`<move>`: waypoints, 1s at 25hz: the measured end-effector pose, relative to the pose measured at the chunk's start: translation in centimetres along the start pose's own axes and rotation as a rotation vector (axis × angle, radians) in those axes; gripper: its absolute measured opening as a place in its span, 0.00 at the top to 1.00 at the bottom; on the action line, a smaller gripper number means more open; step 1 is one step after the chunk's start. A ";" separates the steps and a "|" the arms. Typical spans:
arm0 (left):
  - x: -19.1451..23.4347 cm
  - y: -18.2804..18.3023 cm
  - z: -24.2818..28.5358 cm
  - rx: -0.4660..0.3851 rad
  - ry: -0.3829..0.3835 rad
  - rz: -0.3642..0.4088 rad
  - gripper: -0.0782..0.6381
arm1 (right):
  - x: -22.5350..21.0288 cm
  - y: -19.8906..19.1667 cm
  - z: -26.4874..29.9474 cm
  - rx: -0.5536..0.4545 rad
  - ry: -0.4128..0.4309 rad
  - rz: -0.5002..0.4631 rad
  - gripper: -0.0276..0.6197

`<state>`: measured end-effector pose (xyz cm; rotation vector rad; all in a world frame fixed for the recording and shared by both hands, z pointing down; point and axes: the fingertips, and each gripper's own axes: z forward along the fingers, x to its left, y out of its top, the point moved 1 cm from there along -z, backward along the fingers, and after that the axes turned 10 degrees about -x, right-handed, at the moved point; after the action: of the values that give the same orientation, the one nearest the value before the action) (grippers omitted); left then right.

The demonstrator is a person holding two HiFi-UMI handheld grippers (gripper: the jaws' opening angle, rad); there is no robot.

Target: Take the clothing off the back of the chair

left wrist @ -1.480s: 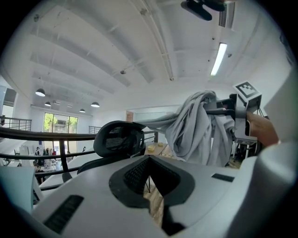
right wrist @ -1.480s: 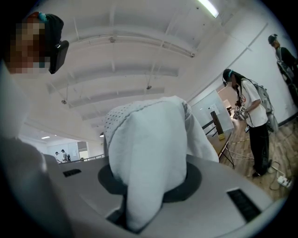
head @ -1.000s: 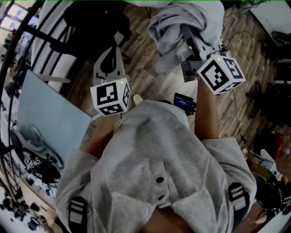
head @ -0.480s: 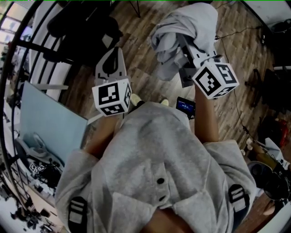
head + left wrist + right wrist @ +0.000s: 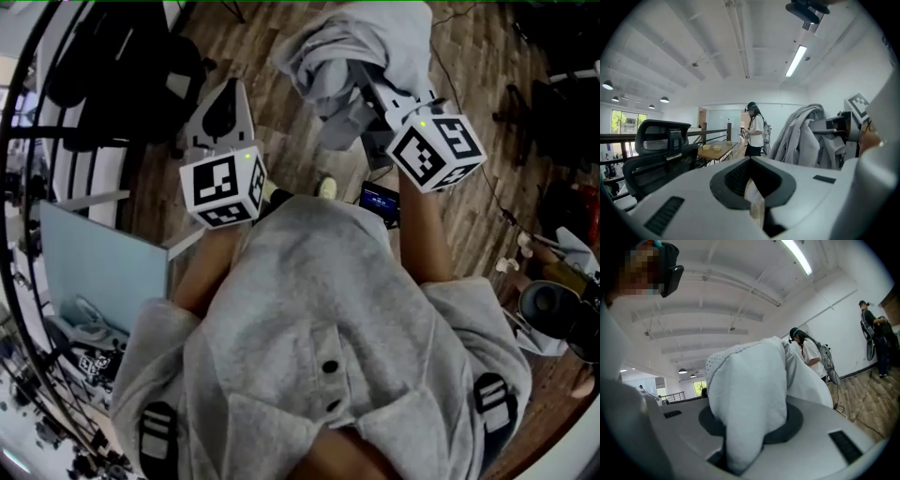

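A bundle of grey clothing [image 5: 352, 52] hangs off the floor, with my right gripper [image 5: 364, 80] shut on it. In the right gripper view the cloth [image 5: 750, 380] fills the space between the jaws and hides their tips. My left gripper [image 5: 222, 98] is level beside it on the left, its jaws together with nothing in them. The black office chair [image 5: 117, 56] stands at the upper left, its back bare. The left gripper view shows that chair [image 5: 661, 145] at left, and the held clothing [image 5: 801, 136] at right.
Wooden floor lies below, with cables and dark gear [image 5: 553, 103] at right. A pale blue board [image 5: 103, 272] leans at lower left beside a black railing [image 5: 23, 141]. A small screen [image 5: 380, 200] sits by my right arm. A person [image 5: 754, 129] stands by a wooden table [image 5: 717, 149].
Both grippers have shifted left in the head view, the clothing going along in the right one. The chair has slid toward the upper left corner and the floor has swung beneath.
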<state>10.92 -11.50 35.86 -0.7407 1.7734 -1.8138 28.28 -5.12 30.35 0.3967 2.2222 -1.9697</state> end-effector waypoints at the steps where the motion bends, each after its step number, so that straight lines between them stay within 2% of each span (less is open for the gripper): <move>1: -1.0 0.2 0.1 -0.002 -0.012 0.001 0.88 | -0.4 0.4 -0.8 -0.004 -0.008 -0.007 0.73; 9: -7.5 0.5 0.6 -0.011 -0.080 0.025 0.88 | -4.1 1.8 -6.1 -0.020 -0.068 -0.016 0.73; 16: -10.5 -1.0 1.1 0.010 -0.116 0.030 0.88 | -6.3 1.2 -8.3 -0.020 -0.093 0.004 0.73; 25: -12.7 -1.0 1.6 0.008 -0.134 0.041 0.88 | -8.1 2.0 -9.5 -0.036 -0.101 0.001 0.73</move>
<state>21.27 -3.96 36.39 -0.7973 1.6826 -1.7024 37.22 3.68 32.00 0.2869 2.1912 -1.9012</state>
